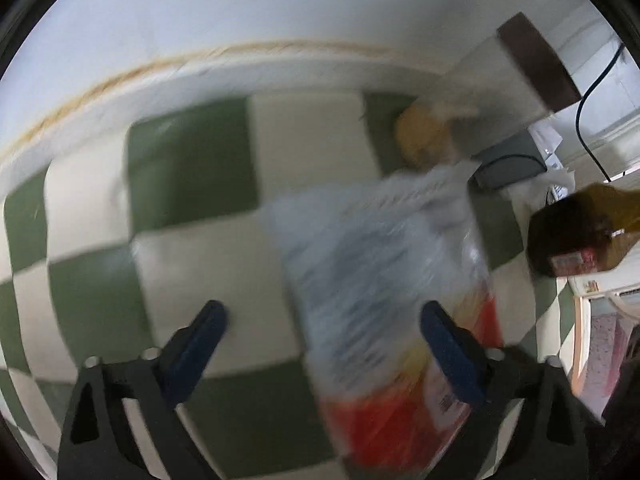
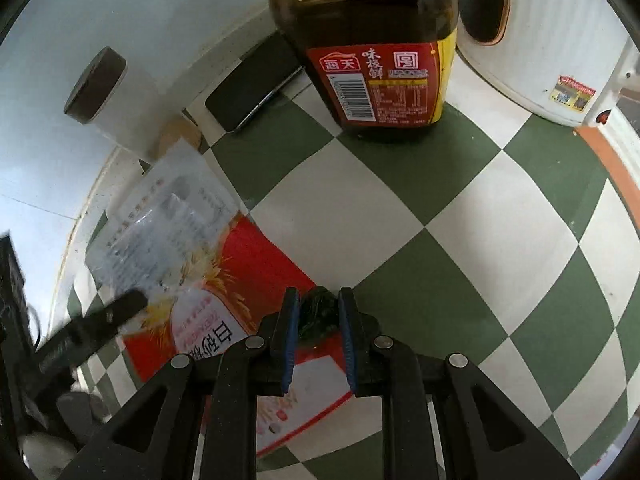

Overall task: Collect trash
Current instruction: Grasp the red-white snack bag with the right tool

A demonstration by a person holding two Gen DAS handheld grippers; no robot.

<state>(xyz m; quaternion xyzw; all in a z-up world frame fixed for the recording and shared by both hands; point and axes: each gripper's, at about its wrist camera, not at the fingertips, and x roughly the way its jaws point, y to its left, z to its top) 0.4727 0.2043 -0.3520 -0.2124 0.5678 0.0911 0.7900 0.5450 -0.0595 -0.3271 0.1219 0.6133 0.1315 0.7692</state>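
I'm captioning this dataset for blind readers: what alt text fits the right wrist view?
The right tongs pinch a small dark green scrap above a green and white checked tablecloth. A red and clear plastic bag lies to the left, and a dark sauce bottle stands ahead.

Blurry frame. Left hand-held gripper [image 1: 324, 334] w/ jaws wide apart at bottom, over green/white checkered surface [image 1: 192, 184]. Clear plastic bag [image 1: 384, 280] w/ red-orange print lies center-right, beside the right finger. Dark brown bottle [image 1: 580, 232] at right edge.
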